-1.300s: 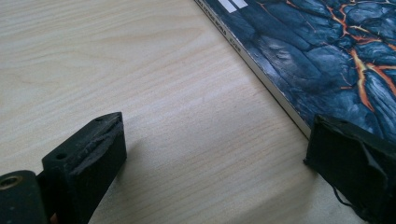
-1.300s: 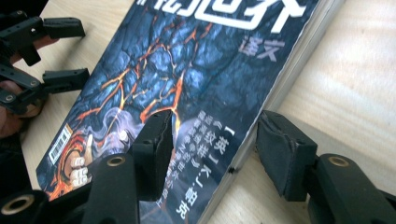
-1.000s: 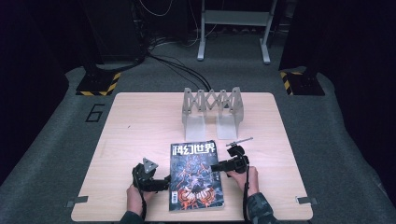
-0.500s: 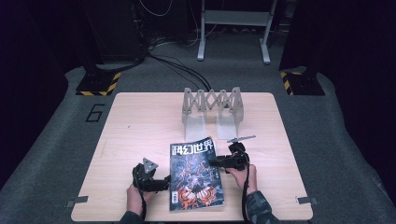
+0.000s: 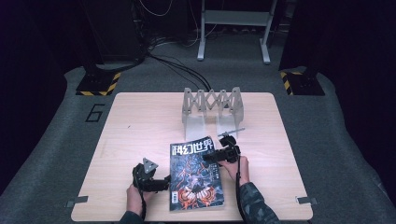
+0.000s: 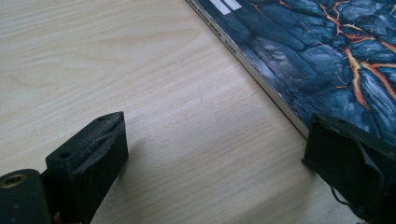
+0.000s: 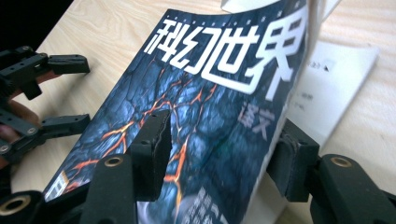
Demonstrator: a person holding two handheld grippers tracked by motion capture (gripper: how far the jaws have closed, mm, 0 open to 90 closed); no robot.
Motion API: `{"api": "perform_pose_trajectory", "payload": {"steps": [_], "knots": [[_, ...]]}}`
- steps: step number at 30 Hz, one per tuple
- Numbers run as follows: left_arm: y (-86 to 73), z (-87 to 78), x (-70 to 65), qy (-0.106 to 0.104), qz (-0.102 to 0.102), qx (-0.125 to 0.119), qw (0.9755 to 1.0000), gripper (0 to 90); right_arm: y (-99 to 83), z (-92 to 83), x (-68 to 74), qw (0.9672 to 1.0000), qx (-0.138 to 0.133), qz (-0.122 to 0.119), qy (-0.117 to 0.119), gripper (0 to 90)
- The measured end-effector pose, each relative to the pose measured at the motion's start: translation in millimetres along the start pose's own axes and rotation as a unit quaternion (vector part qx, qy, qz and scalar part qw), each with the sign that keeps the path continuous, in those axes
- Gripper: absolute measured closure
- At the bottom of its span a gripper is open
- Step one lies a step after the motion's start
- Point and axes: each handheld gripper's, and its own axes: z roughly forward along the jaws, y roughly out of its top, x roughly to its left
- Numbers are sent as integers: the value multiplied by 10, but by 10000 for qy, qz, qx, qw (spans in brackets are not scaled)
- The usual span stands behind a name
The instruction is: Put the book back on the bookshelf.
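A magazine [image 5: 196,177] with a dark blue cover and orange cracks lies near the table's front edge. My right gripper [image 5: 211,157] reaches in from its right side. In the right gripper view the cover [image 7: 196,93] is lifted and bent, and passes between the gripper's [image 7: 224,149] wide-apart jaws: one over it, one under its raised edge, a white page [image 7: 336,79] bared beneath. My left gripper [image 5: 163,183] rests at the magazine's left edge, open. In the left gripper view its [image 6: 215,149] jaws straddle bare wood beside the spine [image 6: 261,77].
A grey folding accordion rack [image 5: 212,105] stands at the middle back of the wooden table [image 5: 140,121]. Past the table lie dark carpet, cables and stand legs. My left gripper [image 7: 46,93] appears at the left of the right gripper view.
My right gripper has shifted a little to the left and away, farther over the magazine's right part. The left hand has kept still.
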Motion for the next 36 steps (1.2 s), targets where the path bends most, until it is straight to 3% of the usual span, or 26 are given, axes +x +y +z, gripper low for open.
{"api": "perform_pose_trajectory", "payload": {"steps": [2, 6, 11, 21, 27, 36], "knots": [[-1, 3, -1, 11, -3, -23, 10000, 59, 18, 41, -3, 10000, 17, -42, -6, 430], [-3, 6, -1, 18, 4, -38, 10000, 59, 35, 85, -23, 9999, 79, 110, -3, 430], [-3, 8, -3, 21, -8, -51, 10000, 59, 57, 92, -45, 9999, 53, 131, -10, 473], [1, -1, 2, -3, 13, 8, 10000, 58, 124, 90, -35, 9999, 82, 79, -128, 655], [0, 0, 2, 1, 12, 3, 10000, 58, 119, 60, -28, 9998, 79, 80, -132, 819], [2, 1, -2, 0, -20, -7, 10000, 58, 112, 52, -32, 9999, 60, 115, -48, 875]]}}
